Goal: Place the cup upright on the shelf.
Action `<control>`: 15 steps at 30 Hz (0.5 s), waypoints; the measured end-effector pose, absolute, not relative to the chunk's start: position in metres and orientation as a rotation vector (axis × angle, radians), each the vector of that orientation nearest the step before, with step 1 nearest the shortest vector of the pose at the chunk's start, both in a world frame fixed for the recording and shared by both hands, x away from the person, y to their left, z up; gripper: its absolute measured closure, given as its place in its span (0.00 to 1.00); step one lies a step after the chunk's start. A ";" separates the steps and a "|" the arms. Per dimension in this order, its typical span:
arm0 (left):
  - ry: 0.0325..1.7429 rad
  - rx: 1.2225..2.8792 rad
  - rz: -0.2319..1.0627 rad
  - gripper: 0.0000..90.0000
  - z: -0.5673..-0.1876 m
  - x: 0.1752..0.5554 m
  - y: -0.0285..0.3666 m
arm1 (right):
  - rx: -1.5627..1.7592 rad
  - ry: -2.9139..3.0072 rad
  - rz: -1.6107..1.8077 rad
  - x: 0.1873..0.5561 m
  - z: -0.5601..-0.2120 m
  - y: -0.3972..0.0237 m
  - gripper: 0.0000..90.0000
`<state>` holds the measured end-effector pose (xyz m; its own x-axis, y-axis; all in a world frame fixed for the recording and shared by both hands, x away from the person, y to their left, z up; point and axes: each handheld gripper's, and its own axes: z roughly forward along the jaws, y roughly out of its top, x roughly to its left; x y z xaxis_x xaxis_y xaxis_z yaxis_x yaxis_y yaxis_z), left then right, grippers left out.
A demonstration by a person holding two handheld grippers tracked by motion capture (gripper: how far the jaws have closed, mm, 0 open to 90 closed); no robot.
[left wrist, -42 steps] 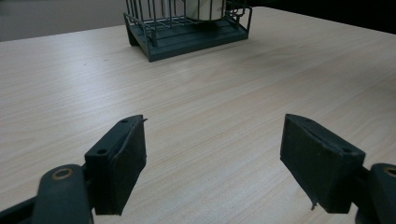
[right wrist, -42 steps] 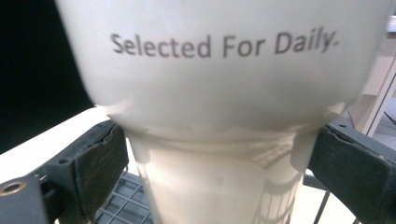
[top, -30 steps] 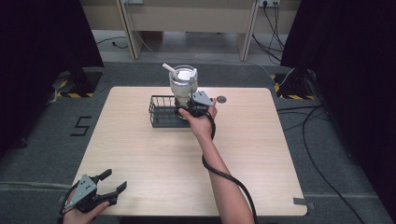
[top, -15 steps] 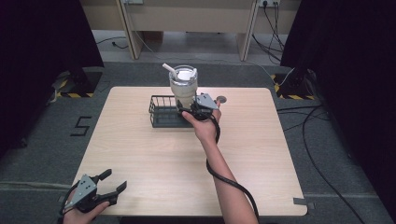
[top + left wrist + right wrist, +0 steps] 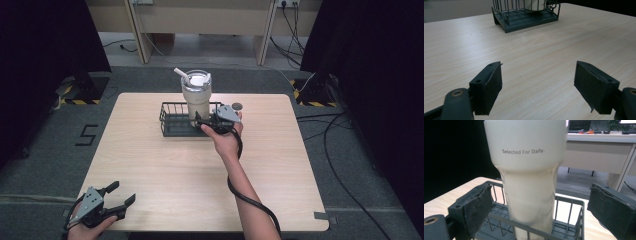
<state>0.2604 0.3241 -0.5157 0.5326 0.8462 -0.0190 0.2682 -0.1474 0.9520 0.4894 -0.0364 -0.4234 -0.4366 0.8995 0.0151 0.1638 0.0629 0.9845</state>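
Note:
A tall cream tumbler (image 5: 196, 97) with a lid and a white straw stands upright in the right half of a dark wire basket (image 5: 172, 122) at the table's far middle. Up close, the tumbler (image 5: 527, 170) reads "Selected For Daily." above the basket's rim (image 5: 570, 200). My right gripper (image 5: 204, 122) sits just right of the tumbler, open, its jaws apart on either side of the cup without touching it. My left gripper (image 5: 121, 196) rests open near the front left corner, far from the basket (image 5: 524, 17), with nothing between its pads (image 5: 491, 85).
A small dark round disc (image 5: 237, 106) lies on the table right of the basket. The right gripper's cable (image 5: 250, 200) trails along the forearm toward the front edge. Desks and cables stand on the floor beyond the table (image 5: 300, 165).
My right gripper has drawn back slightly to the right and toward me from the tumbler. The left gripper has stayed put.

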 end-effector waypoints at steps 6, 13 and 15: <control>0.949 1.691 0.669 0.24 -0.516 0.260 0.324 | 1.070 1.697 1.418 0.483 -0.425 -0.043 0.07; 0.949 1.692 0.669 0.24 -0.516 0.260 0.324 | 1.073 1.691 1.409 0.474 -0.425 -0.053 0.08; 0.949 1.692 0.670 0.24 -0.516 0.260 0.324 | 1.073 1.691 1.403 0.472 -0.425 -0.057 0.08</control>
